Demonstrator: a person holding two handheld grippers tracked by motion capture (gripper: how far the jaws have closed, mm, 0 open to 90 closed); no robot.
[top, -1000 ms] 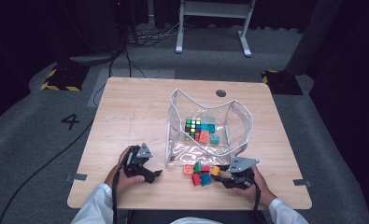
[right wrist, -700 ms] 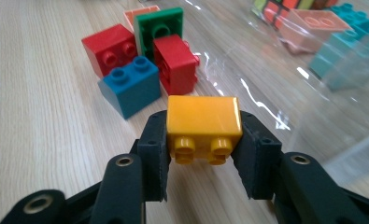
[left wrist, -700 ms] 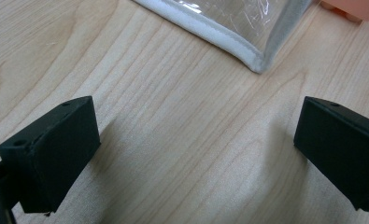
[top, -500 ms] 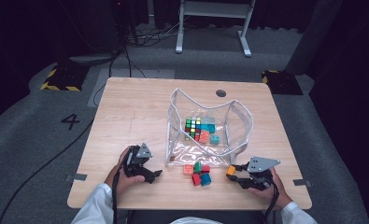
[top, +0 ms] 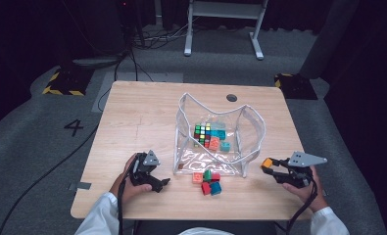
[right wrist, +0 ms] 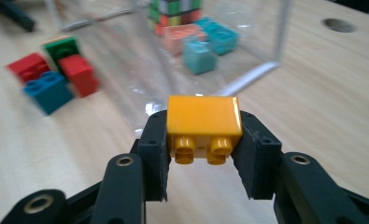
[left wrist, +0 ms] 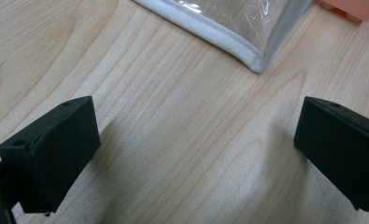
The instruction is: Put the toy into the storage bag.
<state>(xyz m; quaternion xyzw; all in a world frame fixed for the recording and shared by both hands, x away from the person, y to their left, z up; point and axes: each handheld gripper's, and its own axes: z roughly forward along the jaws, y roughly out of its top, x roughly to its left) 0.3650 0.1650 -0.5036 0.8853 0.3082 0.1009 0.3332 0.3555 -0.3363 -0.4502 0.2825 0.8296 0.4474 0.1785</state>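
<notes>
Right gripper: It is nearest to me, on the right side of the table. Its two black jaws are squeezed onto the sides of the orange block. It is up off the wood, just right of the clear bag.

Orange block: A small toy brick. It is upside down, smooth side up and bumps pointing down. I think it is light and hard, and it will not bend or break. The sides look shiny, so it might slip. Holding the two flat sides, like now, seems the best way.

Left gripper: Its jaws are wide apart and hold nothing. It sits low over the wood, near the front left corner of the clear bag.

Loose blocks: Red, green, blue and pink ones lie in a little bunch on the table, just in front of the bag, between the two grippers.

Clear bag: It is soft, see-through plastic with a white edge, and its top is open. It looks floppy, so a bump could push it over or fold it.

Inside the bag: A colour cube puzzle, some teal blocks and a pink block sit on the bottom.

Far end: A dark round hole is in the table behind the bag.
</notes>
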